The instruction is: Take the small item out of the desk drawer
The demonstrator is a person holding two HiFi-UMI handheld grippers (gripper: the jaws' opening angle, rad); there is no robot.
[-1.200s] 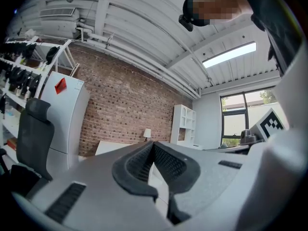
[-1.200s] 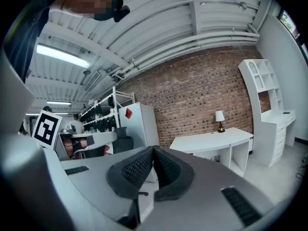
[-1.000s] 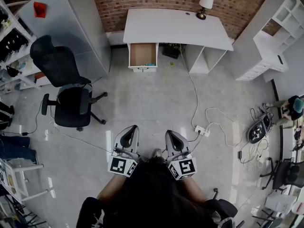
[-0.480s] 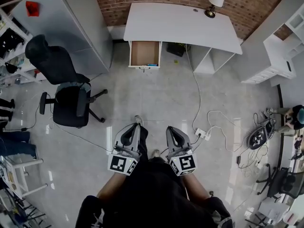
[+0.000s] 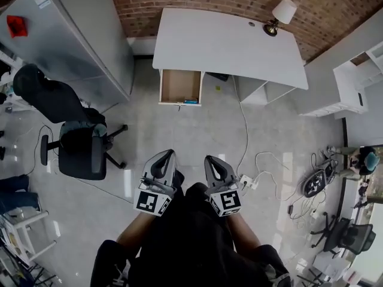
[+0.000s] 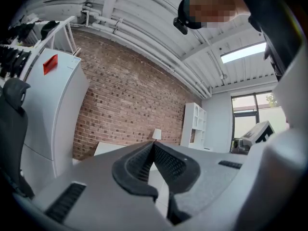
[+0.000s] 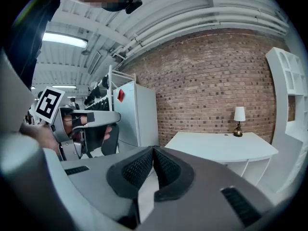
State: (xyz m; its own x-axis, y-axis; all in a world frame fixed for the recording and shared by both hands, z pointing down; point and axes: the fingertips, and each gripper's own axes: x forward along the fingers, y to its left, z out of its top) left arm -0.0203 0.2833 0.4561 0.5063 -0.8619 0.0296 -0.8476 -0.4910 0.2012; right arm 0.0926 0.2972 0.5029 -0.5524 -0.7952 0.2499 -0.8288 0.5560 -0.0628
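Observation:
The white desk (image 5: 227, 37) stands against the brick wall. Its drawer (image 5: 179, 86) is pulled out toward me. A small blue item (image 5: 190, 101) lies in the drawer's front right corner. Well short of the desk, over the floor, I hold both grippers side by side in front of my body. The left gripper (image 5: 168, 155) has its jaws closed with nothing between them, tips meeting (image 6: 153, 144). The right gripper (image 5: 209, 159) is likewise shut and empty (image 7: 153, 149). The desk (image 7: 219, 146) also shows in the right gripper view.
A lamp (image 5: 281, 14) stands on the desk's far right corner. A black office chair (image 5: 72, 139) is at my left beside a grey cabinet (image 5: 72, 34). A power strip (image 5: 245, 180) and its cable lie on the floor at right. White shelving (image 5: 353, 82) lines the right wall.
I have walked forward: the desk and open drawer look larger and nearer, and the chair has slid left in the view. Both grippers stay shut and keep their place before me.

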